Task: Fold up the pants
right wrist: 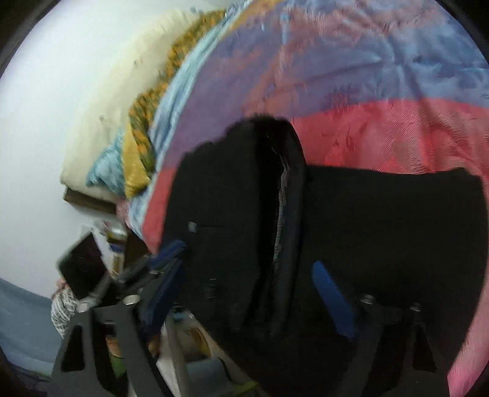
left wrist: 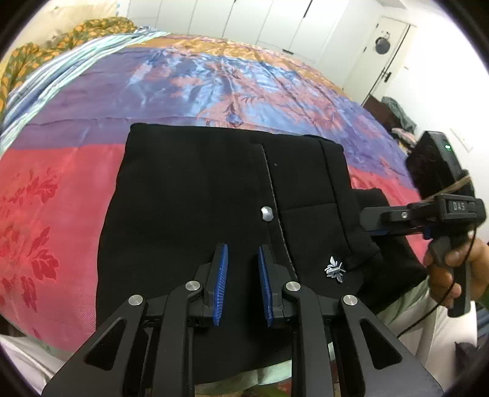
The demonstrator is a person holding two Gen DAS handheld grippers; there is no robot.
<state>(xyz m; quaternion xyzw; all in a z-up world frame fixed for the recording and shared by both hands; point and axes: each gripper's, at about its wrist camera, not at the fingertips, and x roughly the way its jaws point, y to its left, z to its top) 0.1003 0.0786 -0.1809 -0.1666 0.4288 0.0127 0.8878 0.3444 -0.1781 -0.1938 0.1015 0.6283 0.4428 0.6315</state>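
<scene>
Black pants (left wrist: 195, 198) lie folded on the bed, waistband end toward me, with a silver button (left wrist: 266, 213) and a small silver emblem (left wrist: 334, 268). My left gripper (left wrist: 242, 262) hovers open and empty just above the near part of the pants. My right gripper (left wrist: 371, 221) comes in from the right, level with the pants' right edge. In the blurred right wrist view the pants (right wrist: 382, 213) fill the middle, and the right gripper (right wrist: 247, 265) is wide open with the cloth's folded edge between its blue fingers (right wrist: 331, 293).
The pants rest on a red, purple and blue floral bedspread (left wrist: 61, 189). Yellow-green bedding (left wrist: 61, 39) is bunched at the far left. White wardrobe doors (left wrist: 259, 21) and a door stand behind. The bed's near edge is under my left gripper.
</scene>
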